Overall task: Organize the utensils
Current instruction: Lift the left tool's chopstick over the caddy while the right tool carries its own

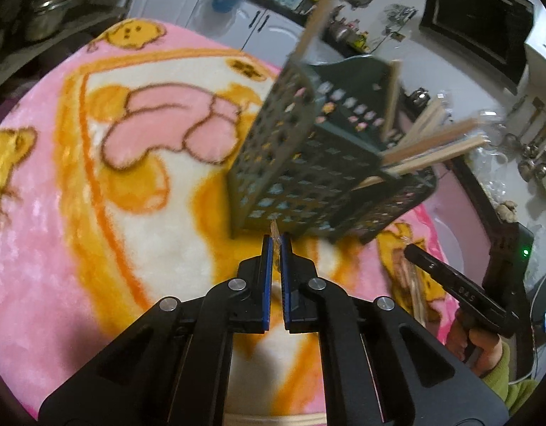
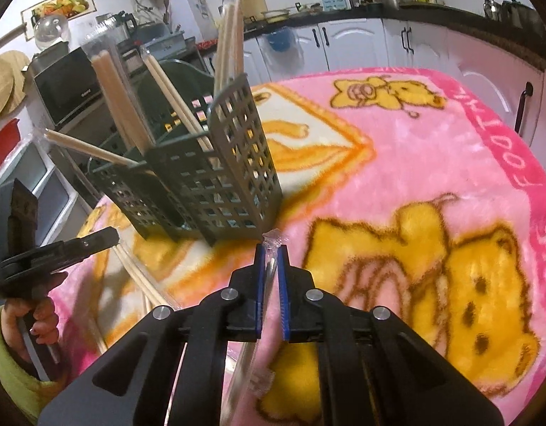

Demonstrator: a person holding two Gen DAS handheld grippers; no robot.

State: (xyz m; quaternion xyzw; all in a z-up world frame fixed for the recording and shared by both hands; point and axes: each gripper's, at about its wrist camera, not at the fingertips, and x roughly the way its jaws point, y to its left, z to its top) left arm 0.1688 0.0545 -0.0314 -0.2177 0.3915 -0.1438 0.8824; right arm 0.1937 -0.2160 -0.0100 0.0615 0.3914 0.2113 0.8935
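Left gripper [image 1: 277, 248] nearly closed, pinching a wrapped utensil tip, likely chopsticks, in front of the green holder [image 1: 308, 163] on the pink blanket [image 1: 59, 213]; holder's rear and low right compartments already carry wrapped chopsticks [image 1: 432, 145] leaning out rightward. Right gripper [image 2: 271, 252] nearly closed on a clear-wrapped utensil [image 2: 269, 273], long axis running along the fingers, tip toward the holder base. More wrapped chopsticks [image 2: 138, 277] lie flat on the blanket. Judgement: raise each piece, stand it upright, lower into an open compartment, release only once seated

Caddy [image 2: 216, 184] with leaning chopsticks [image 2: 120, 106] blocks ahead; blanket [image 2: 432, 149] rightward open.
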